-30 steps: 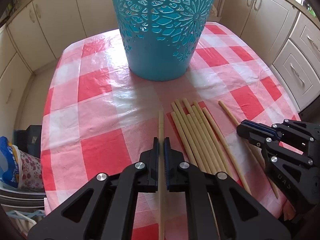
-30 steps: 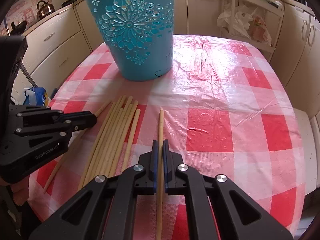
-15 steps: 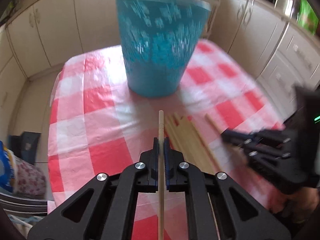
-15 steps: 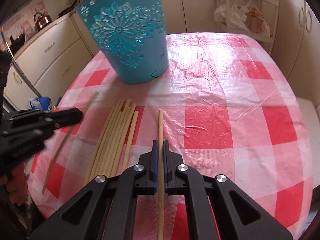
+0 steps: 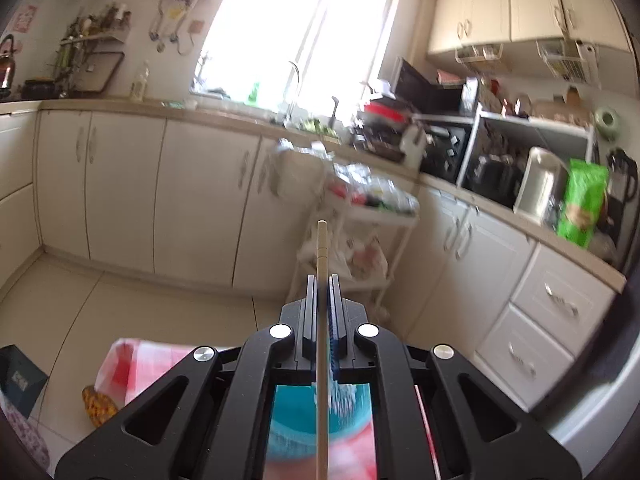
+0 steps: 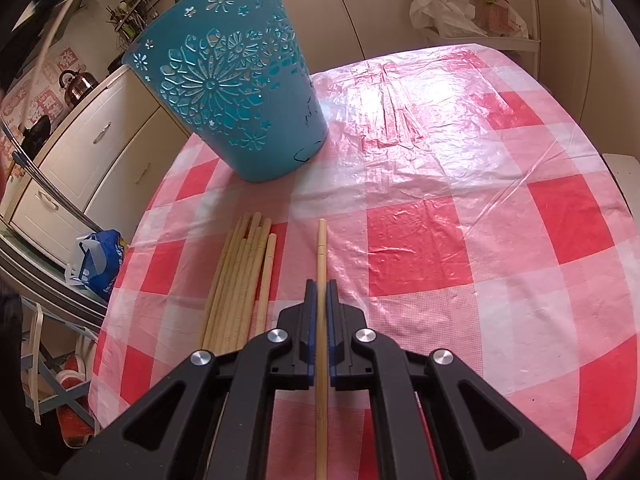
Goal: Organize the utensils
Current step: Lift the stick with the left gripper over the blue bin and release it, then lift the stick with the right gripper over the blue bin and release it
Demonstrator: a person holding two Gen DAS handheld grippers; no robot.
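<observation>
A single chopstick [image 5: 321, 264] is clamped between the closed jaws of the left gripper [image 5: 321, 296] and is held aloft, level, with the blue basket [image 5: 320, 420] seen below through the gripper frame. A second chopstick [image 6: 321, 280] is gripped by the right gripper [image 6: 320, 300], low over the checked tablecloth [image 6: 460, 220]. The step in hand is judged to be the carrying of the left stick to the basket [image 6: 236, 92]; tipping it end-down over the rim is called for next. A bundle of loose chopsticks [image 6: 240, 280] is left lying just beside the right gripper, apart from the basket, and nothing is seen barring the way.
</observation>
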